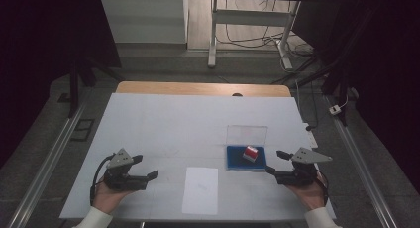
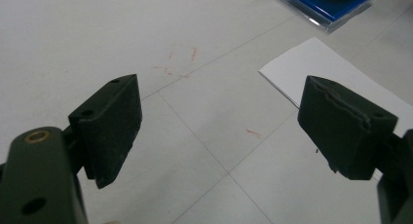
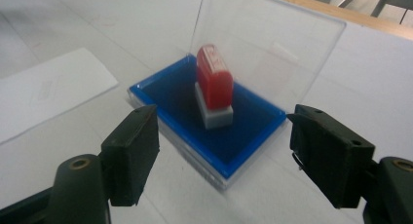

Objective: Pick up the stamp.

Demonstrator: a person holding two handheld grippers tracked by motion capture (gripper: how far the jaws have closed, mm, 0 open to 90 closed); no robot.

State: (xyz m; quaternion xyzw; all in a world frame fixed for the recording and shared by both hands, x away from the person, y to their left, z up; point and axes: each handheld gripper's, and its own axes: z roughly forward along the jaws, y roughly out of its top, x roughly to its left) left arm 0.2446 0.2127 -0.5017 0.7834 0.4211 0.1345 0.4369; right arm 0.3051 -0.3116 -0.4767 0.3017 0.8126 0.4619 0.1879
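Red-handled stamp with grey base (image 3: 214,87): upright on blue ink pad in clear hinged-lid case (image 3: 253,136), right of white paper sheet (image 1: 200,190). Right gripper (image 3: 224,156): jaws wide, empty, stamp straight ahead, nearer. Left gripper (image 2: 219,131): wide, empty, well apart.

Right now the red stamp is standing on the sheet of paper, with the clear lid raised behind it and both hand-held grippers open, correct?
Not quite. The red stamp stands on the blue ink pad, not the sheet of paper, as the right gripper view shows. The clear lid is raised behind it, and both grippers are open.
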